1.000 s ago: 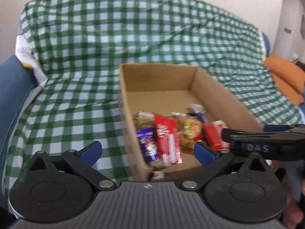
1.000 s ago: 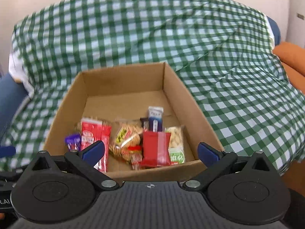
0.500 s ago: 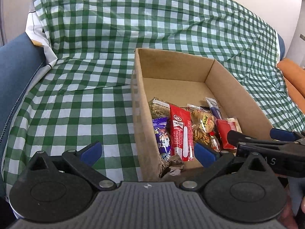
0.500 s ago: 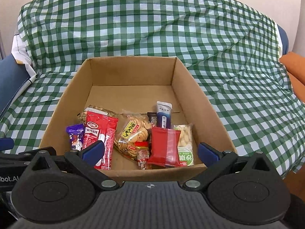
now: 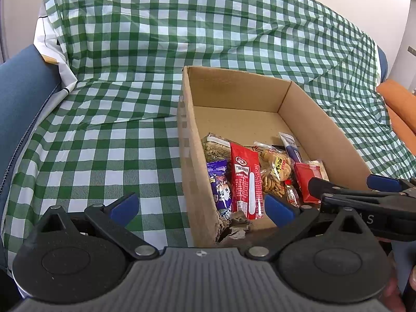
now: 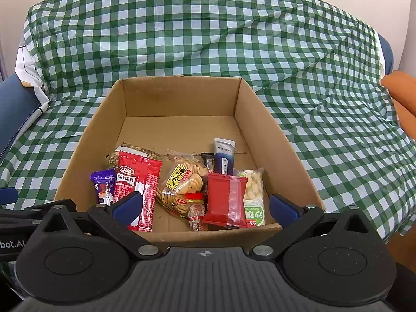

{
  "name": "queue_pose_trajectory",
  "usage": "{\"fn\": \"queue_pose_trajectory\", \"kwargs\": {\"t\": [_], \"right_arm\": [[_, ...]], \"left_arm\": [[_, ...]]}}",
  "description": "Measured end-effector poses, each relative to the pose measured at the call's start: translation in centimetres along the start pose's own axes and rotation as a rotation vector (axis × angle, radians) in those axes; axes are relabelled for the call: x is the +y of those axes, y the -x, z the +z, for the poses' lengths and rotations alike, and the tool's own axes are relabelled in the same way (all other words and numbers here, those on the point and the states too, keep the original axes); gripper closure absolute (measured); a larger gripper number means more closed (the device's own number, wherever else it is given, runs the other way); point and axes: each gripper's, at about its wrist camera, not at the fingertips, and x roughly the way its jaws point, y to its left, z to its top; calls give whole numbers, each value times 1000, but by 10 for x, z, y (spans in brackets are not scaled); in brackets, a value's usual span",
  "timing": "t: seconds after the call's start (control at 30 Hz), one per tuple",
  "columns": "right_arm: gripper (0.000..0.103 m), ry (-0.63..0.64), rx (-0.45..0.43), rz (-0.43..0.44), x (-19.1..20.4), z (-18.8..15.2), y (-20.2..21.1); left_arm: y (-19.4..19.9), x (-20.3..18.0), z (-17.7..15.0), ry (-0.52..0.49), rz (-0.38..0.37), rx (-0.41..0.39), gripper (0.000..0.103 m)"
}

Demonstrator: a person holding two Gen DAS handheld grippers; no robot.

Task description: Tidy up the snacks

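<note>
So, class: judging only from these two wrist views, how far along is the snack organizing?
Done: the snacks already lie inside the cardboard box, among them the long red packet, purple packet and cracker bag, all bunched at its near end. In hand: nothing; the left gripper and right gripper are open and empty. Left: arranging them; the box's far half is bare.

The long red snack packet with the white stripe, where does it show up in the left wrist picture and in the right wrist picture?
Left wrist: the long red snack packet lies at centre, just inside the cardboard box's left wall, right of the purple packet.
Right wrist: the packet sits left of centre in the box, partly behind the right gripper's left fingertip.
Shared landmark: the biscuit bag with the yellow label, immediately to its right.
</note>
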Motion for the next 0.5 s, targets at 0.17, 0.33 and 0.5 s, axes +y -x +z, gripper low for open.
{"fn": "queue_pose_trajectory", "kwargs": {"t": [0.17,0.33,0.5], "right_arm": [[1,0,1,0,0,0,0],[1,0,2,-1,-1,0,0],[1,-1,2,1,-1,0,-1]], "left_arm": [[0,0,0,-3,3,-6,0],[-1,-1,1,-2,1,-5,0],[-1,-1,2,-3,1,-8,0]]}}
